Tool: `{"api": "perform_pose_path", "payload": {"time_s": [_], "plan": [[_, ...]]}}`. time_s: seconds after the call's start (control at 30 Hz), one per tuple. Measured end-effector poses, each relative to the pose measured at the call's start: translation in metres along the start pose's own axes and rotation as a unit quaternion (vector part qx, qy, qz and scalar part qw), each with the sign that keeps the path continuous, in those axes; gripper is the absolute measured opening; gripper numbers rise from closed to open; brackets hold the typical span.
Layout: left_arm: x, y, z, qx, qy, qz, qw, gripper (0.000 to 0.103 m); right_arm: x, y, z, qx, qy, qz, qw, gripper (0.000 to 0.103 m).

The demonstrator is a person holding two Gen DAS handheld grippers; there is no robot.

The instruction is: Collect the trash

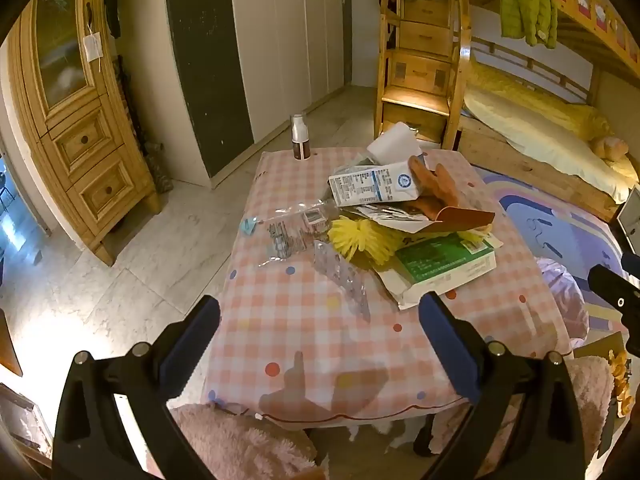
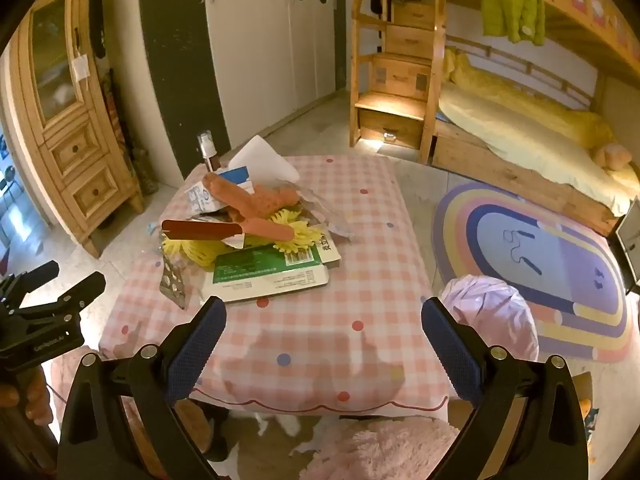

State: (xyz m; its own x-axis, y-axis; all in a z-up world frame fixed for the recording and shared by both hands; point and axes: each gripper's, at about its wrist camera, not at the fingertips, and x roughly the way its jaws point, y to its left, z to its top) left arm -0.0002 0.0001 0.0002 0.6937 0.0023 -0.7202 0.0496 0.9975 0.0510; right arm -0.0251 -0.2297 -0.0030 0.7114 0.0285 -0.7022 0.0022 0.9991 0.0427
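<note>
Trash pile (image 2: 256, 236) crowds table (image 2: 360, 280) far edge, near cloth bare.

The milk carton (image 1: 374, 184) print is too small to read.

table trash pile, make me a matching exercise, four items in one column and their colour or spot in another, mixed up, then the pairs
Things:
1. bottle
2. flat box
3. foam net
4. blister pack

Descriptions:
A. yellow, under the pile
B. standing upright at the far corner of the table
C. clear and silvery, lying nearest the left gripper
D. green label on top

Pairs: 1-B, 2-D, 3-A, 4-C
</note>
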Motion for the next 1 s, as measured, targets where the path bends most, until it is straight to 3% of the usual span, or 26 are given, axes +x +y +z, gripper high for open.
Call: {"api": "perform_pose_path", "payload": {"time_s": [1.0], "plan": [[0.0031, -0.0002, -0.0039, 0.003, 0.007, 0.01, 0.9999, 0.096, 0.0029, -0.0042, 0.0002, 0.002, 0.0, -0.003, 1.0, 0.097]]}}
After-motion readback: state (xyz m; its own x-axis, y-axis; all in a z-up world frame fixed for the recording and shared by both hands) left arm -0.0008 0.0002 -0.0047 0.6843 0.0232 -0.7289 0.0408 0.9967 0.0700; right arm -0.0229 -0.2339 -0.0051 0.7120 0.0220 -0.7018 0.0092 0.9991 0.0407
